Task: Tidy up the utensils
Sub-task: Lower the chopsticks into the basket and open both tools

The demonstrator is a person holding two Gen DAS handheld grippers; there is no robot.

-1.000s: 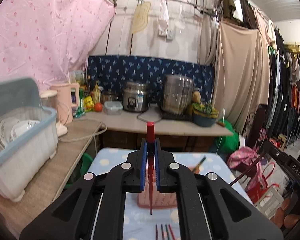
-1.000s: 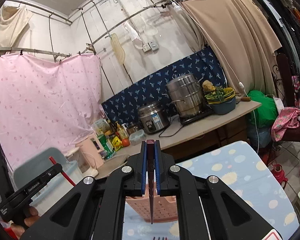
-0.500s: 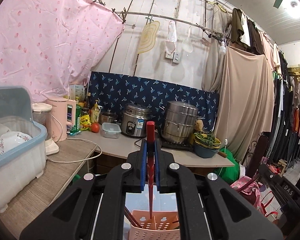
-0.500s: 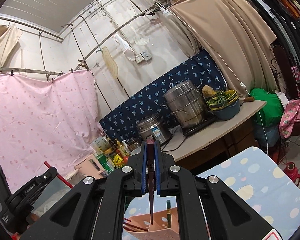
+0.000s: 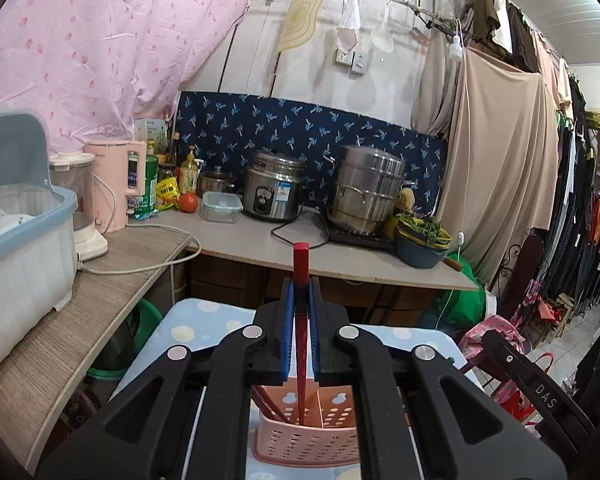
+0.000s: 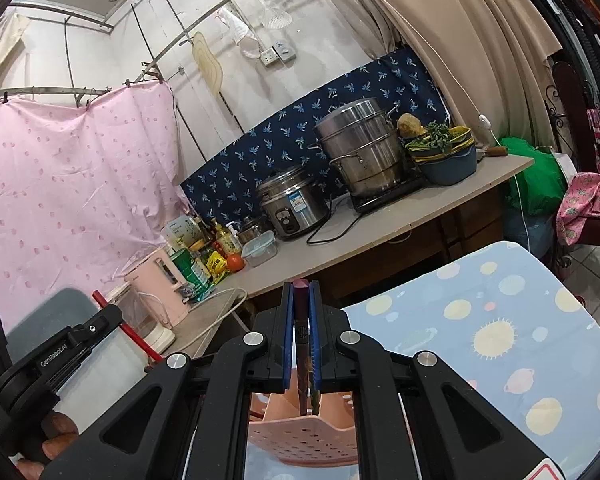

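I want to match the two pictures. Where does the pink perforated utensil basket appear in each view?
Left wrist view: the pink utensil basket sits bottom centre, behind the jaws, its divider visible.
Right wrist view: the same basket is bottom centre, seen between the gripper's arms, tilted in the frame.
Shared landmark: the steel rice cooker on the counter.

Two tools, left (image 5: 301, 344) and right (image 6: 301, 348), each clamp one chopstick, a red chopstick (image 5: 301, 320) and a dark chopstick (image 6: 301, 336), over one pink basket (image 5: 308, 436), with two steel pots (image 5: 364, 188) at twelve o'clock.
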